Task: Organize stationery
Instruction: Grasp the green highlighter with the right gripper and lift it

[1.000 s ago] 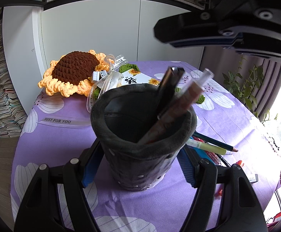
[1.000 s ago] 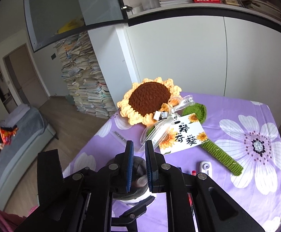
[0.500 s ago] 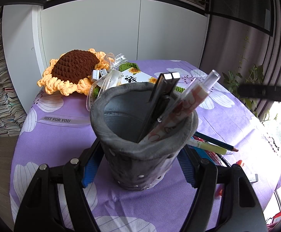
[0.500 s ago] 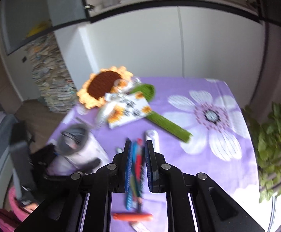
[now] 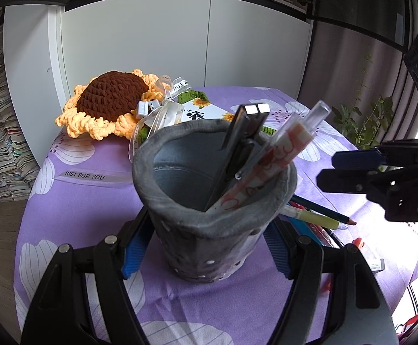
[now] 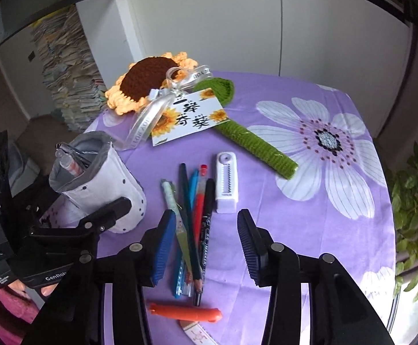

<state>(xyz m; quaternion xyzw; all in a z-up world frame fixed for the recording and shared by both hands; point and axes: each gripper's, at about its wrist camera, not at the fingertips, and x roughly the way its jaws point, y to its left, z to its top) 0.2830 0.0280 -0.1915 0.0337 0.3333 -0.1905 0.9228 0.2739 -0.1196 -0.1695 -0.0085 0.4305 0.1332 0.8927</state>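
A grey felt pen holder [image 5: 209, 195] stands on the purple cloth, tilted; it also shows in the right wrist view [image 6: 99, 184]. My left gripper [image 5: 206, 247] is shut on its base. Inside it are a black pen [image 5: 237, 143] and an orange-patterned pen [image 5: 275, 161]. My right gripper [image 6: 206, 244] is open and empty above a bunch of loose pens [image 6: 193, 215] lying on the cloth. A white correction tape [image 6: 226, 181] lies just beyond them. An orange pen [image 6: 186, 312] lies crosswise nearest me.
A crochet sunflower [image 6: 151, 80] with green stem [image 6: 254, 143], ribbon and a card [image 6: 188, 118] lies at the table's far side. White cabinets stand behind. A plant [image 6: 415, 201] is past the table's right edge. Paper stacks [image 6: 68, 69] are at left.
My right gripper has swung away from above the holder, come down over the loose pens and opened. The left gripper and holder have stayed put.
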